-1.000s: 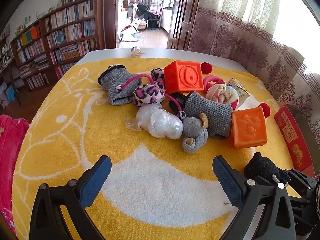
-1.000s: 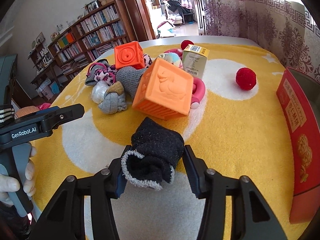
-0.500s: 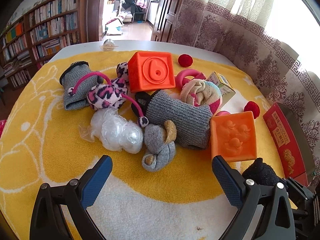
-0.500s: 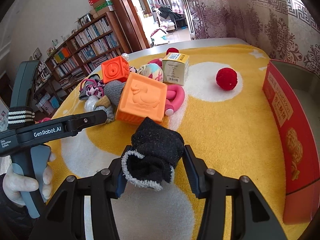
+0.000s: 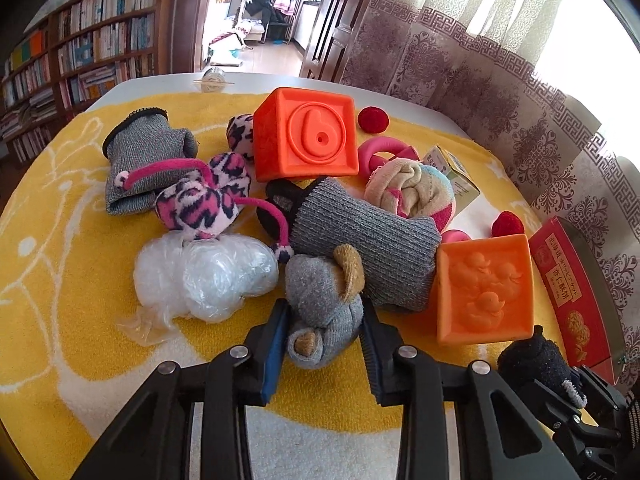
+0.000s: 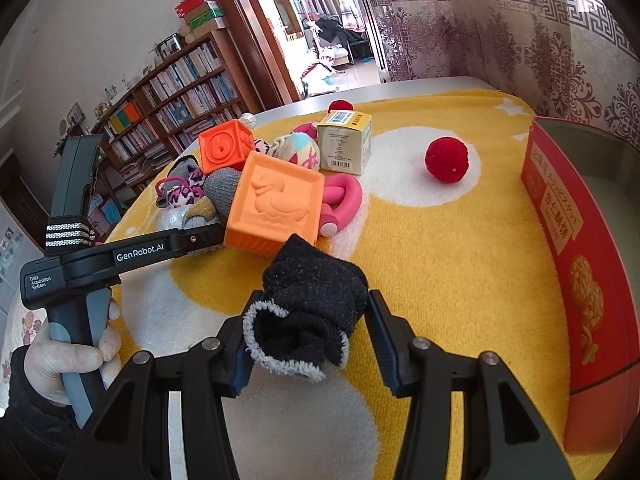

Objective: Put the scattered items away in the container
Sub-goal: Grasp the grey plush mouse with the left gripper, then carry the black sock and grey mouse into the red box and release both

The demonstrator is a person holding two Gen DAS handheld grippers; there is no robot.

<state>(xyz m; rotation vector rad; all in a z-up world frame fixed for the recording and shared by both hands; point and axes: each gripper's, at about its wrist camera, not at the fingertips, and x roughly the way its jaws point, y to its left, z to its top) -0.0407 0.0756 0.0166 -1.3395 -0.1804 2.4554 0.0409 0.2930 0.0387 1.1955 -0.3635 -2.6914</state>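
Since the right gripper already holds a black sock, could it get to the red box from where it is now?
Probably yes: the right gripper with the black sock has bare towel between it and the red box.

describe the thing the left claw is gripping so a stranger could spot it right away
On the yellow towel, look at the near edge of the toy pile, beside the crinkled clear plastic bag. The left claw has just closed on a rolled grey sock; unlike the ribbed grey ones behind, it has tan heel and toe patches.
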